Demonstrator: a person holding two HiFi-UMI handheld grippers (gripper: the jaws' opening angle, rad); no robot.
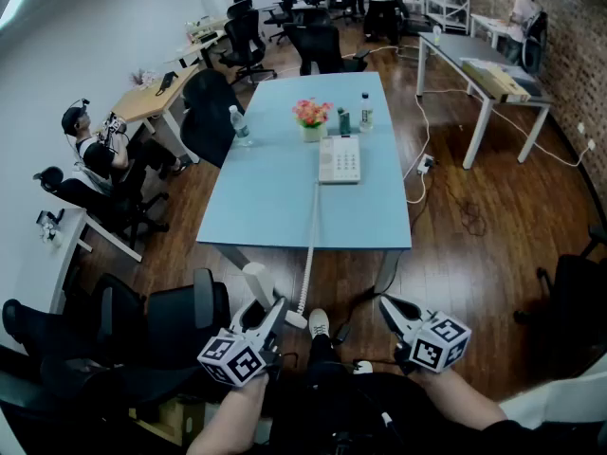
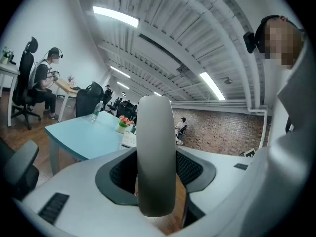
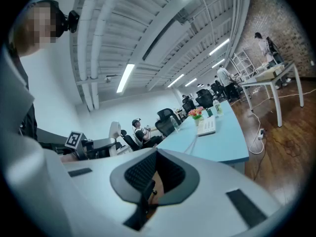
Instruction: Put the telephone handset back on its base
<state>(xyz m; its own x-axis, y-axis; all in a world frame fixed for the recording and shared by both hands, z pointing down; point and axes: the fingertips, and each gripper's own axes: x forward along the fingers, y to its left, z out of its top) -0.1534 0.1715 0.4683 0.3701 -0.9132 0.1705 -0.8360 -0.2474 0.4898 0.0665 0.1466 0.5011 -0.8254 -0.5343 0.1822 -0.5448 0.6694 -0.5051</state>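
Note:
The white telephone base (image 1: 339,159) lies on the light-blue table (image 1: 275,207), near its far middle. Its coiled cord (image 1: 309,245) runs off the table's near edge down to the white handset (image 1: 256,284). My left gripper (image 1: 273,309) is shut on that handset, well short of the table. In the left gripper view the handset (image 2: 155,147) stands upright between the jaws. My right gripper (image 1: 389,305) hangs beside it with its jaws together and nothing in them. The right gripper view shows the base (image 3: 206,127) far ahead, with that gripper (image 3: 148,187) low in the picture.
A flower pot (image 1: 311,114) and bottles (image 1: 365,110) stand behind the base, another bottle (image 1: 239,125) at the table's left edge. Black office chairs (image 1: 180,322) stand close on my left. A seated person (image 1: 95,150) is at a desk far left. More tables (image 1: 484,64) stand at the right.

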